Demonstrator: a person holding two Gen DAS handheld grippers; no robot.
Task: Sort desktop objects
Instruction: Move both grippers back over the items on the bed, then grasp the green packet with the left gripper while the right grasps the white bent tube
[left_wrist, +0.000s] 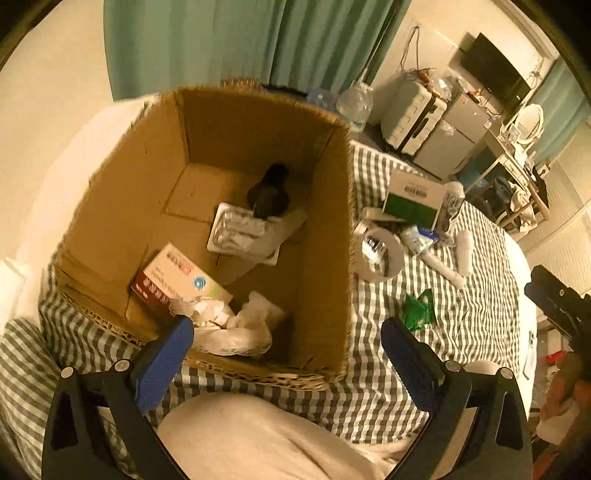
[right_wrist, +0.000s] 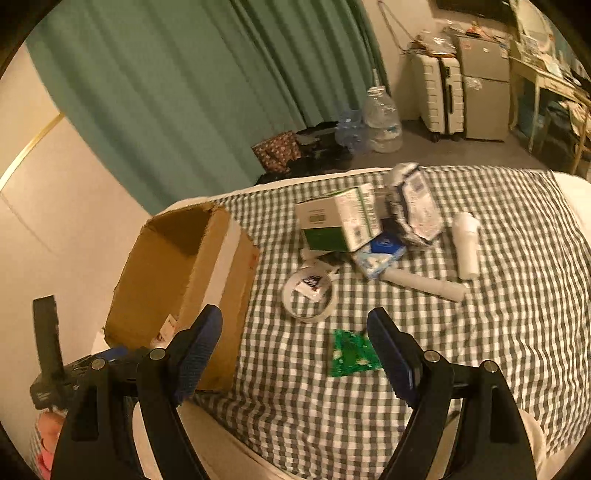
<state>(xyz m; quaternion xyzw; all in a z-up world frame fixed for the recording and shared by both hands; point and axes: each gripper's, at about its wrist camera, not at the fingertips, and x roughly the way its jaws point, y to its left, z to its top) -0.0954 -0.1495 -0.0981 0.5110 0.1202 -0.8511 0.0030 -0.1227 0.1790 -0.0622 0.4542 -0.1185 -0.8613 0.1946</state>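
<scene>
Cardboard box (right_wrist: 192, 280) walls left; bare cloth (right_wrist: 295, 398) below green packet (right_wrist: 352, 354).

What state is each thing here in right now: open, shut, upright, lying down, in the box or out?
Cardboard box: open, flaps up, partly filled.
Left tool: open, empty, above the box's near edge.
Right tool: open, empty.
Green packet: flat on the checked cloth, outside the box.
Tape roll: lying flat, outside.
Green-and-white carton: tilted, outside.
Red-and-white carton: lying inside the box.
</scene>
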